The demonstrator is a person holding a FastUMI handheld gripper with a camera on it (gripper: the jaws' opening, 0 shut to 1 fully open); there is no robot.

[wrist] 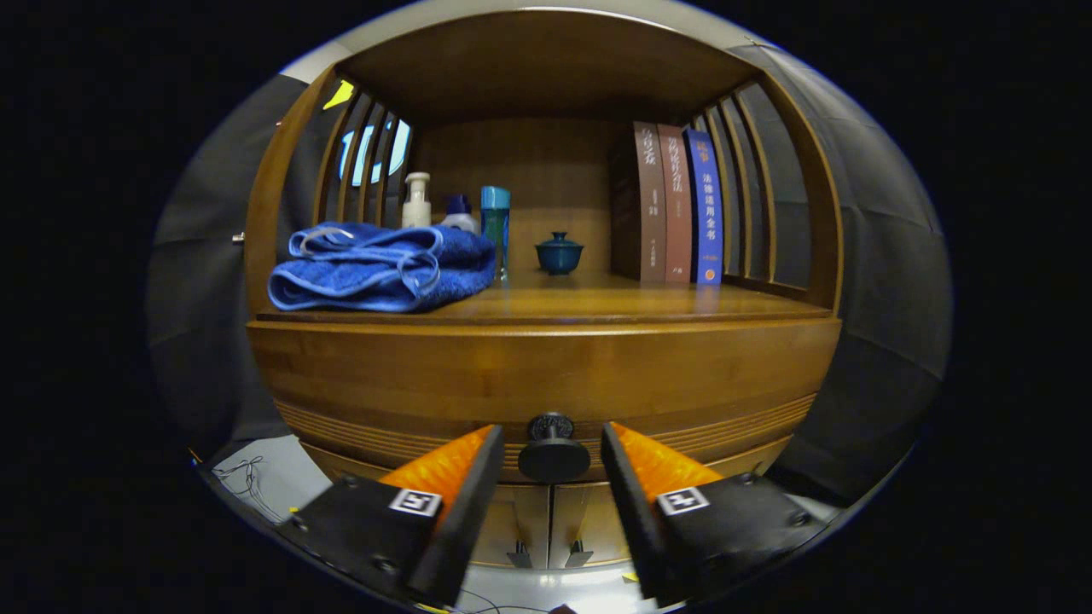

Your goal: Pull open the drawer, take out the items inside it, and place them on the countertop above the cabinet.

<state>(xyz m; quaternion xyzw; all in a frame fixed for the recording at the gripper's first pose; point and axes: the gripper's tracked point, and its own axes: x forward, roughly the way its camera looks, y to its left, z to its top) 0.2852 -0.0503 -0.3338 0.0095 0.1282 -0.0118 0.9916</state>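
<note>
Gripper view: your gripper (552,456) stands spread apart before the closed drawer (546,375), its dark knob (554,452) sitting between the fingers, neither of which touches it. Above, the countertop (597,303) already carries a blue towel (380,266), bottles (456,213), a lidded cup (559,252) and three books (678,203). Close squarely on the knob's stem rather than its wide cap, so it cannot slip, then pull straight back, level with the drawer front. The items inside stay hidden until it opens; the bare wood between towel and books looks the likeliest landing place.
</note>
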